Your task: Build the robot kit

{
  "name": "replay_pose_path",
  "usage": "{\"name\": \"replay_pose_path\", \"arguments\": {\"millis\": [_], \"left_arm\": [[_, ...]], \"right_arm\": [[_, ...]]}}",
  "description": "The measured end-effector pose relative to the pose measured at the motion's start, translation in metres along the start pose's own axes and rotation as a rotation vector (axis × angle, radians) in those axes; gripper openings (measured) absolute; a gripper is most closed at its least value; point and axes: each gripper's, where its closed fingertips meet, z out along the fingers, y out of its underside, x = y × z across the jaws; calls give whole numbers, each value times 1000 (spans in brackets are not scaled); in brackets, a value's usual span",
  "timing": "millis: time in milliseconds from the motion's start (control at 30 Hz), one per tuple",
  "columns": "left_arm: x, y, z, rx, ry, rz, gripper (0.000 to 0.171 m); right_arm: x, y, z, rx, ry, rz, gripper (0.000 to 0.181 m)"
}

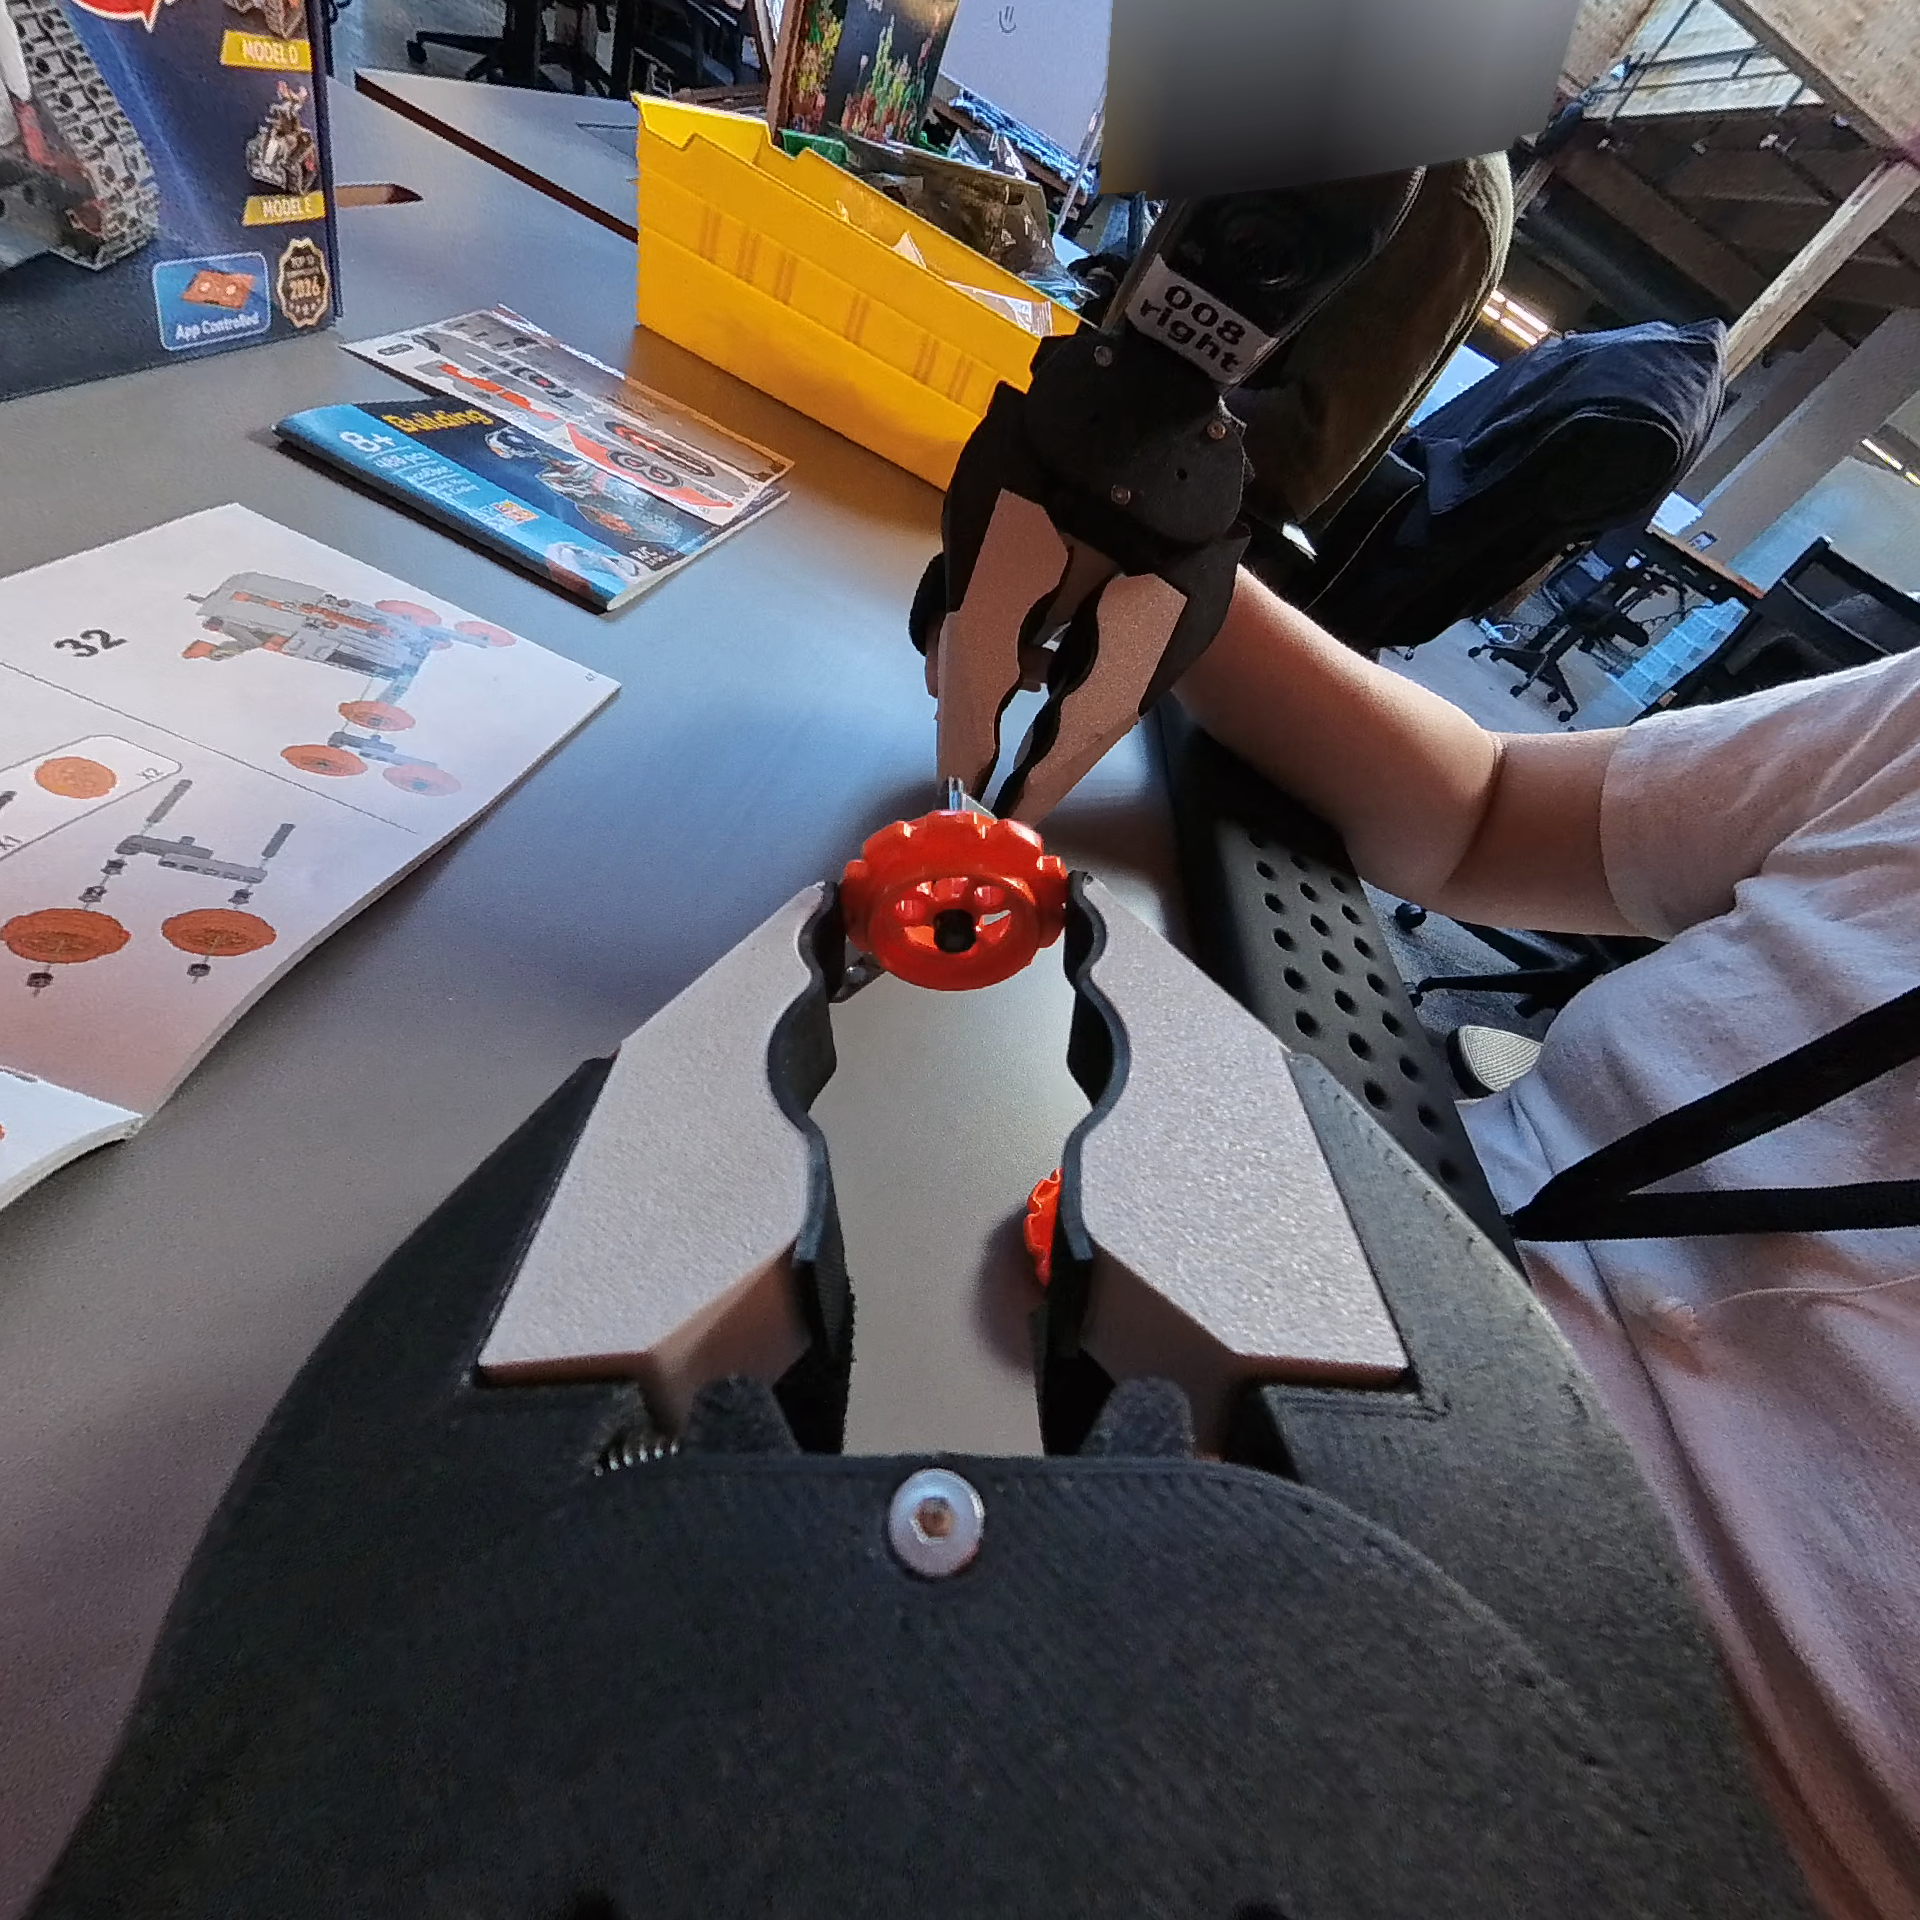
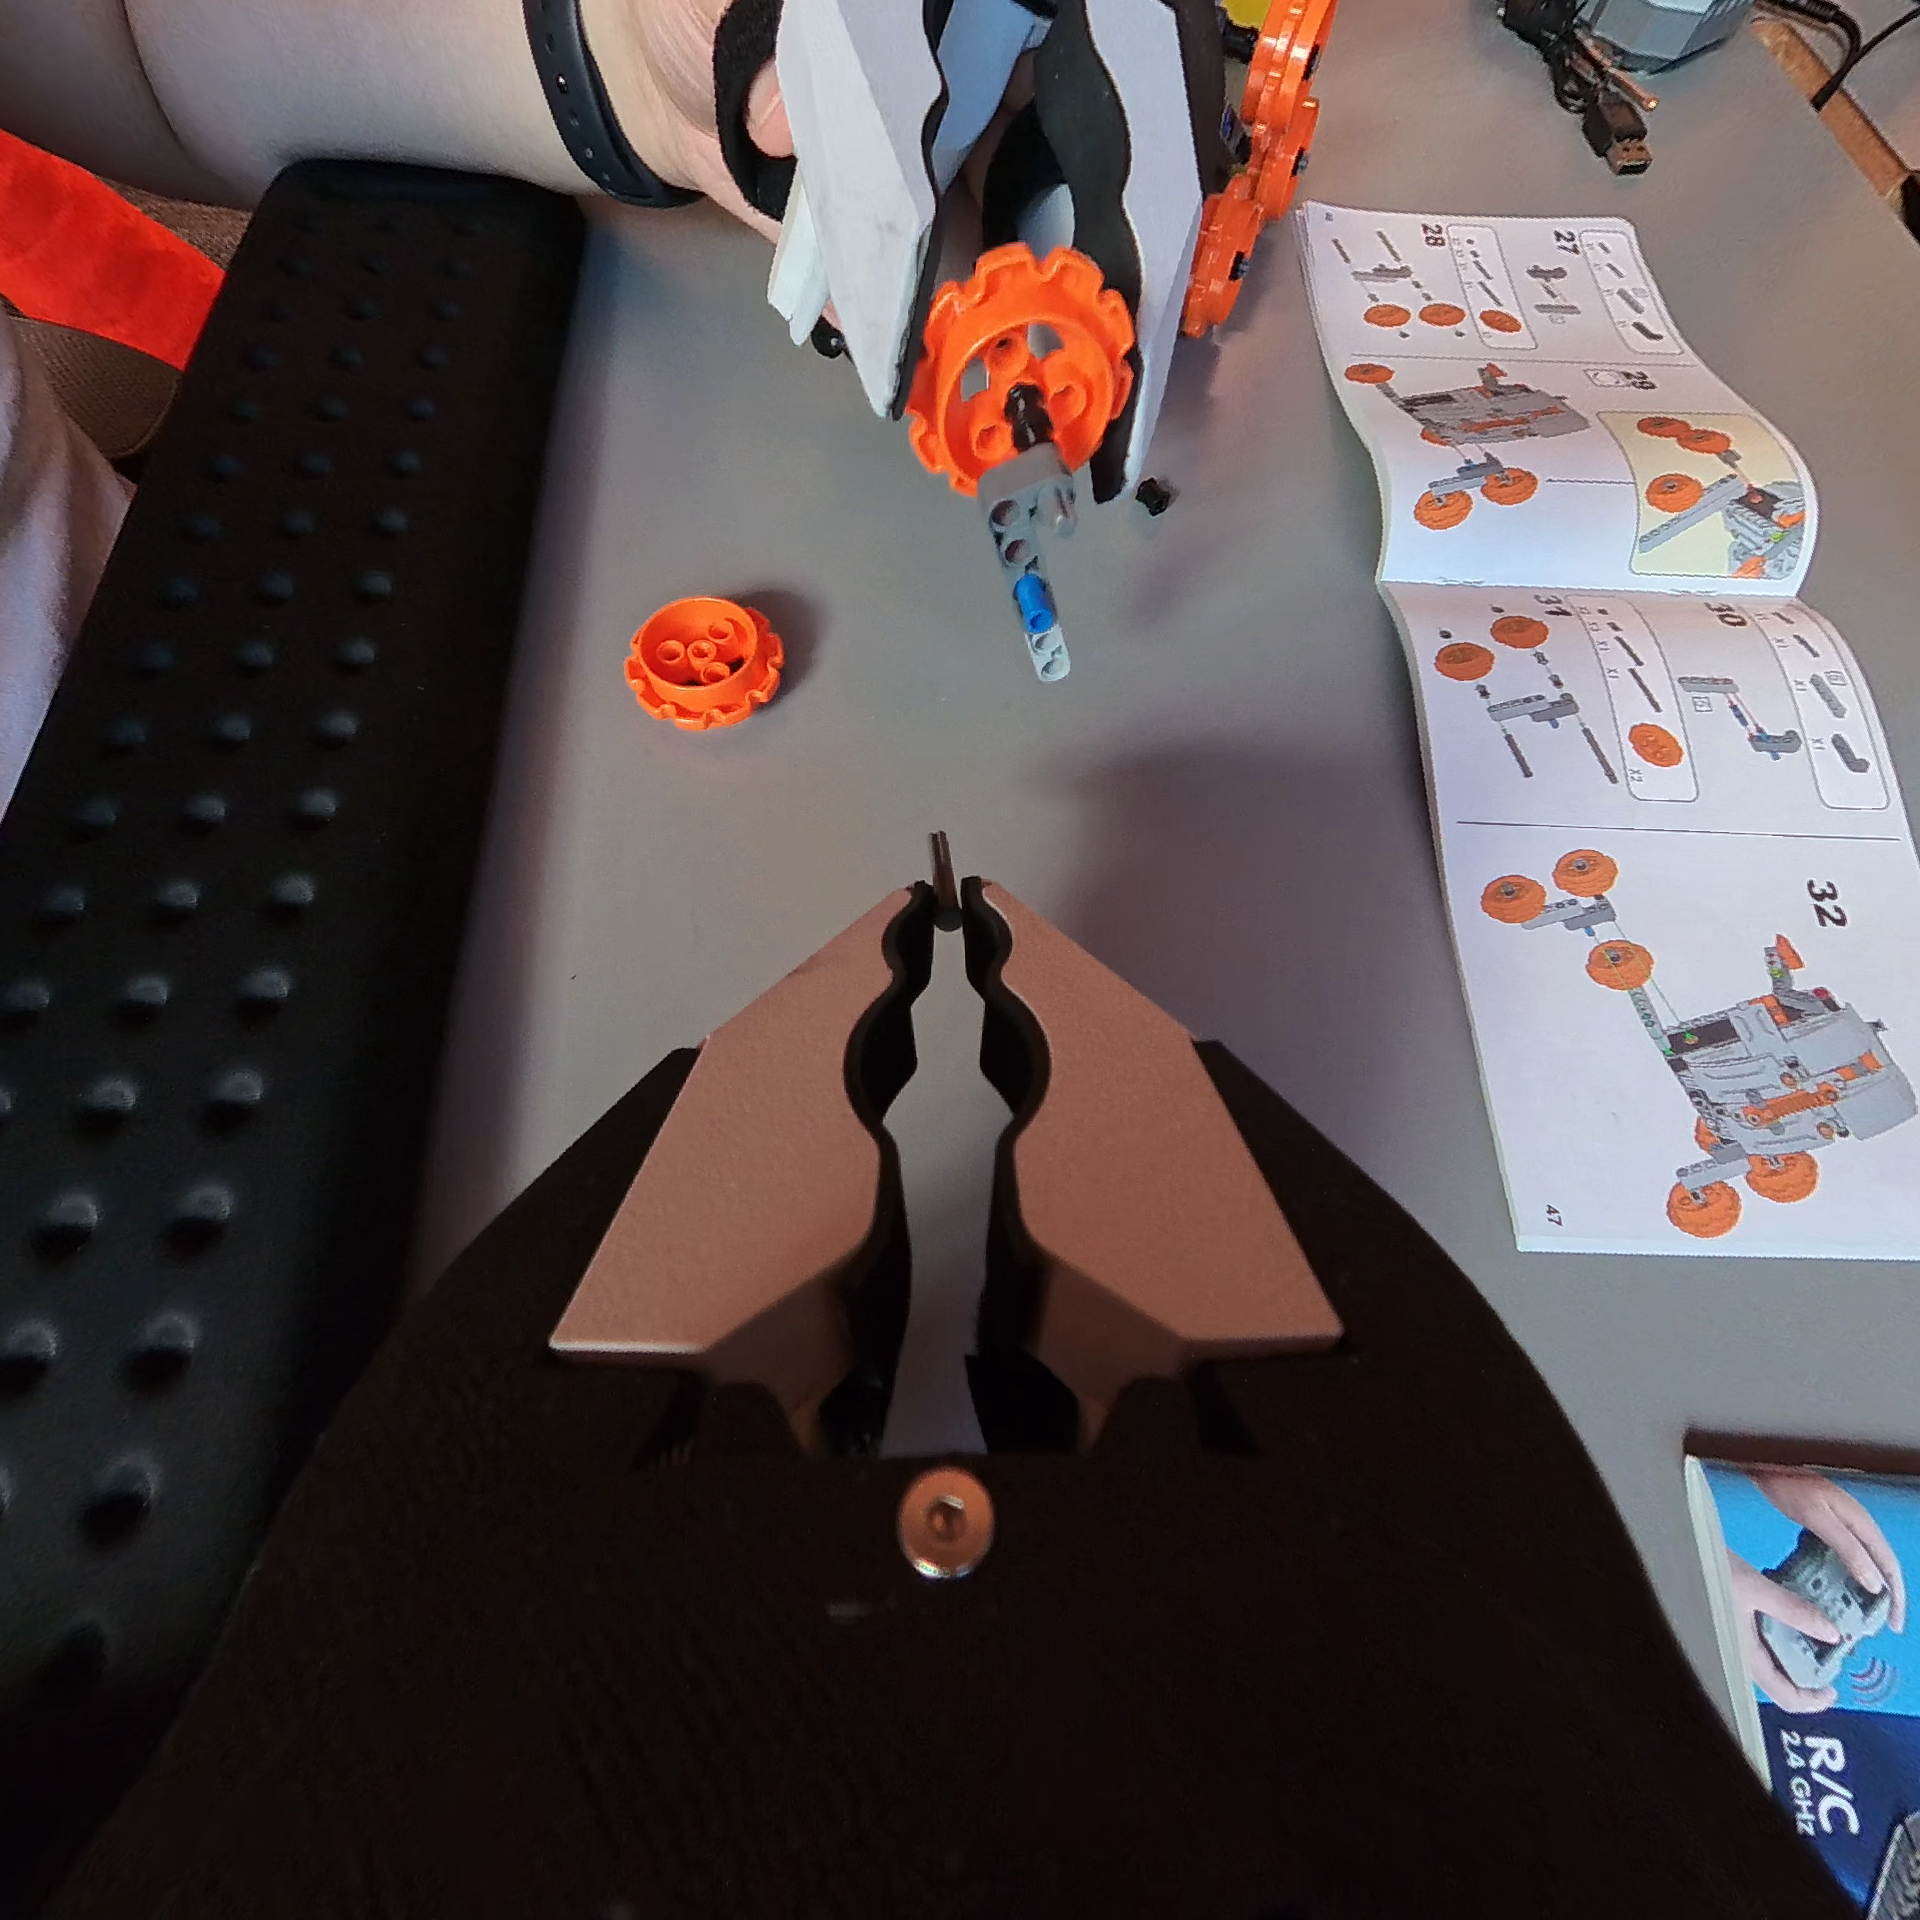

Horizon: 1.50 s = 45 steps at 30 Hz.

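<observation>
My left gripper (image 1: 954, 894) is shut on an orange toothed wheel (image 1: 951, 902), held just above the grey table (image 1: 665, 790). In the right wrist view the same wheel (image 2: 1018, 369) sits on a black axle with a grey beam (image 2: 1023, 540) and a blue pin (image 2: 1031, 601) hanging from it. My right gripper (image 2: 943, 888) is shut on a small dark grey axle pin (image 2: 941, 868). In the left wrist view it (image 1: 982, 800) points at the wheel from the far side, tip close to it. A second orange wheel (image 2: 702, 661) lies flat on the table.
An open instruction booklet (image 2: 1621, 727) lies beside the grippers, also seen in the left wrist view (image 1: 208, 790). A yellow bin (image 1: 810, 281), a toy box (image 1: 156, 177), a blue booklet (image 1: 520, 488), orange track links (image 2: 1257, 156), cables (image 2: 1600, 94) and a black perforated chair (image 2: 208, 727) surround the area. My right fingertips sit around 8 cm from my left ones.
</observation>
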Motion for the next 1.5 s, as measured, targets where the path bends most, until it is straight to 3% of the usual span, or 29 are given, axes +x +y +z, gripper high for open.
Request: {"name": "replay_pose_path", "arguments": {"millis": [1500], "left_arm": [[3, -5, -1, 28, 18, -22, 41]], "right_arm": [[0, 1, 1, -1, -4, 3, 5]]}}
